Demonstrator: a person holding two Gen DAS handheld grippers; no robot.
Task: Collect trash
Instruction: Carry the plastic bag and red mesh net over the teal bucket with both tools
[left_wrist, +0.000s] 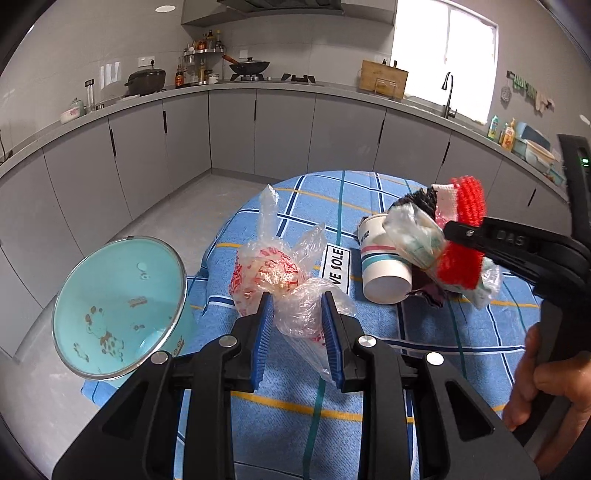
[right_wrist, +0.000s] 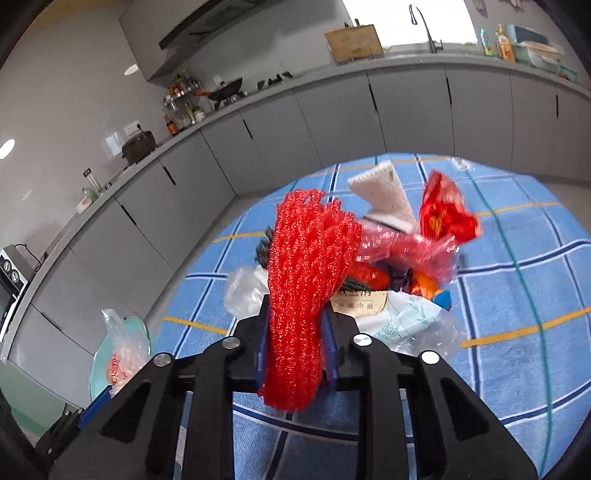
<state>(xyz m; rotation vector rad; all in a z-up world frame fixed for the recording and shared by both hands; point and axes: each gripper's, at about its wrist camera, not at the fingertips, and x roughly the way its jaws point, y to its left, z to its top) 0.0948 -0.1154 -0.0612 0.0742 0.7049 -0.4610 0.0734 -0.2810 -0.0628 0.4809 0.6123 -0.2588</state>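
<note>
Left tongs (left_wrist: 297, 308): clenched on a clear plastic bag (left_wrist: 306, 310) with red print; the bag's bulk hangs just ahead of the blue pads.
Right tongs (right_wrist: 295, 325): clenched on a red foam net (right_wrist: 306, 280), which drapes back over the black frame (the pads are mostly hidden under it).
Other trash: a paper cup (left_wrist: 384, 266) lies on its side on the bench, beside a heap of clear wrap, dark scraps and a white foam piece (right_wrist: 384, 195); a red wrapper (right_wrist: 443, 214) is blurred in the right wrist view.
Bin: a pale teal bin (left_wrist: 118, 306) with a metal rim stands left of the bench, mouth tilted toward the left camera, cartoon print inside.
Bench (left_wrist: 332, 192): round, covered by a blue plaid cloth with yellow and green lines.
Hand (left_wrist: 546, 373): grips the right tool's handle at the frame's right edge.
Room: kitchen, grey cabinets (left_wrist: 229, 129) along a curved counter, a wok (left_wrist: 249, 66) on the hob, a tap (left_wrist: 448, 96) under a bright window, grey floor.
</note>
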